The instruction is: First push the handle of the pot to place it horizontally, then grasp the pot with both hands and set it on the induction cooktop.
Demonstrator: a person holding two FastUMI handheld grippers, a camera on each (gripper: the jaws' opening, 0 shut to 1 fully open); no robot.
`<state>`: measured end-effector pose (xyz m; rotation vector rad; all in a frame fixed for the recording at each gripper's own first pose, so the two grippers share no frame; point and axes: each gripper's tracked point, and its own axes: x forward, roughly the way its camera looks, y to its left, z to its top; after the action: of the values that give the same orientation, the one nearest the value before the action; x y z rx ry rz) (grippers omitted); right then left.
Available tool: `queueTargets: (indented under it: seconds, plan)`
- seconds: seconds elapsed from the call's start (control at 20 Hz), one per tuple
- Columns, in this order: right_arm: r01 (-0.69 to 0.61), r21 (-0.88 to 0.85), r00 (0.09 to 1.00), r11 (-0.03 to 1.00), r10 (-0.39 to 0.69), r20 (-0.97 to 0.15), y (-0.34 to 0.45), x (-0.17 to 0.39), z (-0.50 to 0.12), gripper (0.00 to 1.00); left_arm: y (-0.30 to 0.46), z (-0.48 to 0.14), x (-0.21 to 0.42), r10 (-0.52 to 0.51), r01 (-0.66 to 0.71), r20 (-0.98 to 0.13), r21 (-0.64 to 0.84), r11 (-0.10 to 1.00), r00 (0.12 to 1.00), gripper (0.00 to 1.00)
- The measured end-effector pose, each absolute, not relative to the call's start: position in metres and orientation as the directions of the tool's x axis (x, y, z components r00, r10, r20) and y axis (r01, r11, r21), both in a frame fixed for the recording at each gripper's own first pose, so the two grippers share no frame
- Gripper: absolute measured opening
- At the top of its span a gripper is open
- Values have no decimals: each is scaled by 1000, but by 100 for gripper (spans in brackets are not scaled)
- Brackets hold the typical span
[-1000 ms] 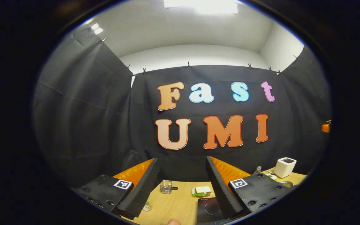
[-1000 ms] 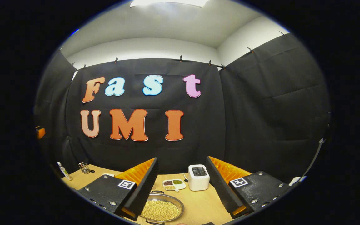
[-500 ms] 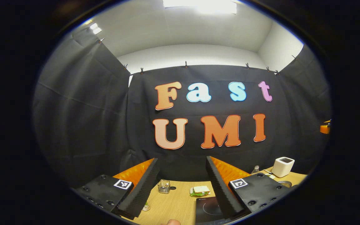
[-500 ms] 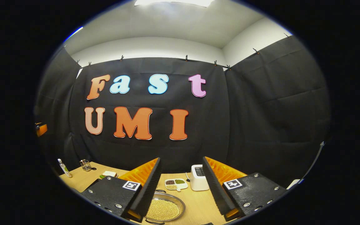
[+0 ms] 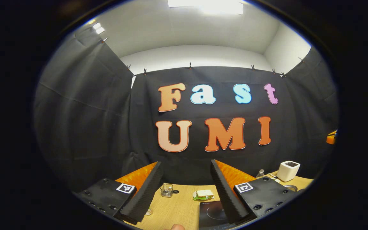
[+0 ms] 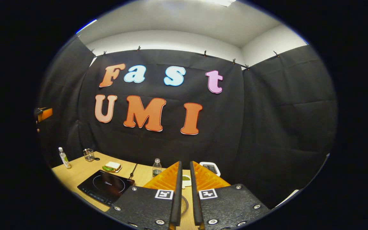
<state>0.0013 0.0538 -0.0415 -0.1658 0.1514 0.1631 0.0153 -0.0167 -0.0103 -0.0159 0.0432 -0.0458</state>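
Bright ceiling panel (image 5: pixel 205 5) glares overhead; booth evenly lit; sharp centre, strong fisheye bending at edges.

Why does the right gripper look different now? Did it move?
Yes. The right gripper has turned left: the toaster, once between its fingers, now sits right of them, and the cooktop shows. Its fingers have nearly closed too.

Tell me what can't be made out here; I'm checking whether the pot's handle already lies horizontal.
- Pot, right gripper view: a sliver of rim shows between the right gripper's nearly closed fingers; handle hidden.
- Induction cooktop, left gripper view: partly behind the left gripper's finger, cut by the lower edge.
- Toaster, right gripper view: mostly behind a finger.
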Motion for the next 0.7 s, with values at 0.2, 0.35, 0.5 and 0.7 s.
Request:
queueTargets:
  seconds: [0.2, 0.35, 0.5, 0.7]
  plan:
    - [-192, -139, 965, 972, 161, -206, 62, -7, -68, 0, -15, -14, 16, -48, 47, -57, -28, 999, 997, 99]
    - [-227, -117, 945, 967, 190, -264, 74, -17, -95, 0, -13, -14, 15, -39, 38, -57, -20, 999, 998, 99]
    - [-271, -91, 917, 958, 229, -327, 90, -28, -125, 0, -14, -13, 14, -38, 38, -53, -13, 999, 998, 98]
    - [-334, -47, 863, 942, 285, -418, 113, -46, -167, 0, -15, -15, 9, -40, 40, -55, -1, 999, 998, 99]
